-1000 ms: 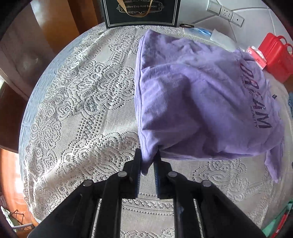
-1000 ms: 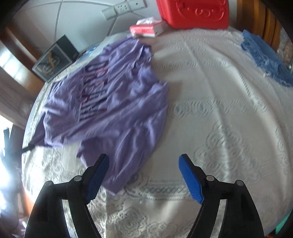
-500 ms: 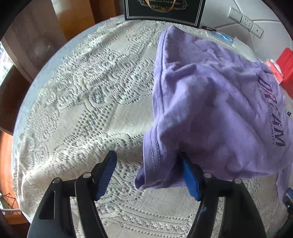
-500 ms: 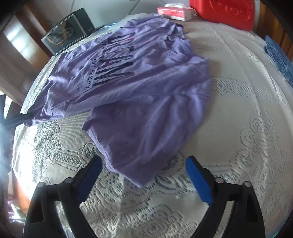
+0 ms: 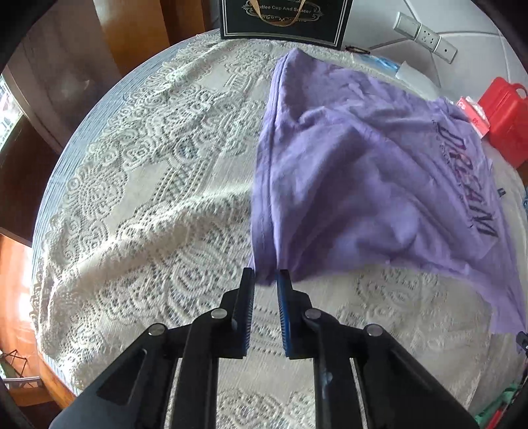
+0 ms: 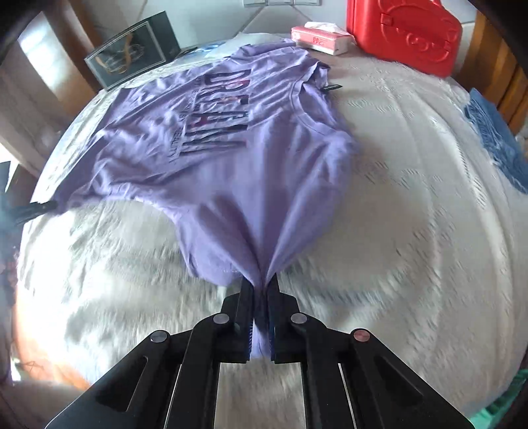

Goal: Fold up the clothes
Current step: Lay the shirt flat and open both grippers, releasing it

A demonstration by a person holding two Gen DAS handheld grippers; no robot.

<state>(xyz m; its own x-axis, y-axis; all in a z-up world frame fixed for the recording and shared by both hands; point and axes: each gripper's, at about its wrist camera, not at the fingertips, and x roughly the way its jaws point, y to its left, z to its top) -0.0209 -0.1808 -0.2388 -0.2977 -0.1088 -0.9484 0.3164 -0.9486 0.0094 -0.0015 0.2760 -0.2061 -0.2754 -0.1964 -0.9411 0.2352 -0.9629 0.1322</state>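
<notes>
Up at the top of the left wrist view, a black gift box (image 5: 283, 19) with gold lettering is standing upright at the far edge of the lace tablecloth (image 5: 148, 198), its contents hidden; the same box is leaning in the upper left of the right wrist view. A red plastic case (image 6: 402, 33) is sitting closed at the upper right there, with nothing of its inside showing, and a tissue pack (image 6: 321, 38) is lying just beside it with a white tissue poking out of the top. A blue cloth (image 6: 491, 138) is resting at the right edge, well apart from everything else. A white power strip (image 5: 425, 33) is lying at the upper right of the left wrist view.

The purple T-shirt (image 6: 211, 138) with dark lettering is spreading across the middle of the cloth, front up. The left gripper (image 5: 265, 280) is closing, with the shirt's hemmed corner bunching between its narrowed jaws at the lower centre of its frame. The right gripper (image 6: 260, 287) is clamping tight on a gathered sleeve edge, fabric running down between its blue pads (image 6: 271, 326). Nothing is lying on the shirt
</notes>
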